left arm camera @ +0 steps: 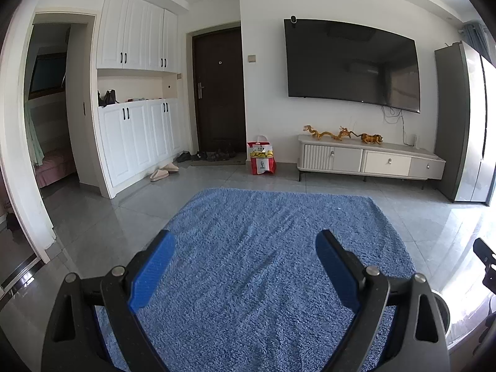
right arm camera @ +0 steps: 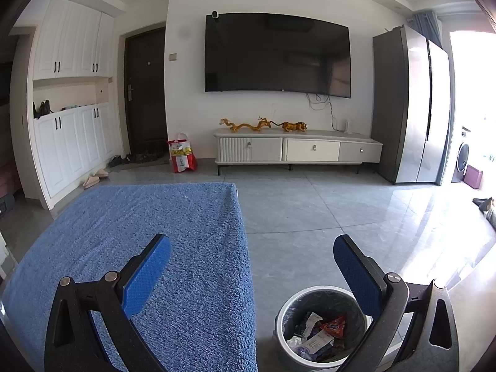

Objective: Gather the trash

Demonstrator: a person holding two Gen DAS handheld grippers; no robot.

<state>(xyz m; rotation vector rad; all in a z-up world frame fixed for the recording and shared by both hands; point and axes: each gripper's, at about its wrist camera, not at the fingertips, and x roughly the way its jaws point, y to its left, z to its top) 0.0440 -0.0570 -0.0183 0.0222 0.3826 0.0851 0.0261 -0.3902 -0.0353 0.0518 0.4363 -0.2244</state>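
Blue rug (right arm camera: 139, 248) x1 | bin (right arm camera: 286, 307) x1, several scraps | both hand-held grippers wide, empty

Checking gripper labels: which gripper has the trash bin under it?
The right gripper: the lined trash bin, holding wrappers, sits below its right finger. The left gripper is over only blue rug.

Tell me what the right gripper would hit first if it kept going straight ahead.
Probably the grey tiled floor, just past the shaggy blue rug's edge. The open right gripper holds nothing, though depth is hard to judge.
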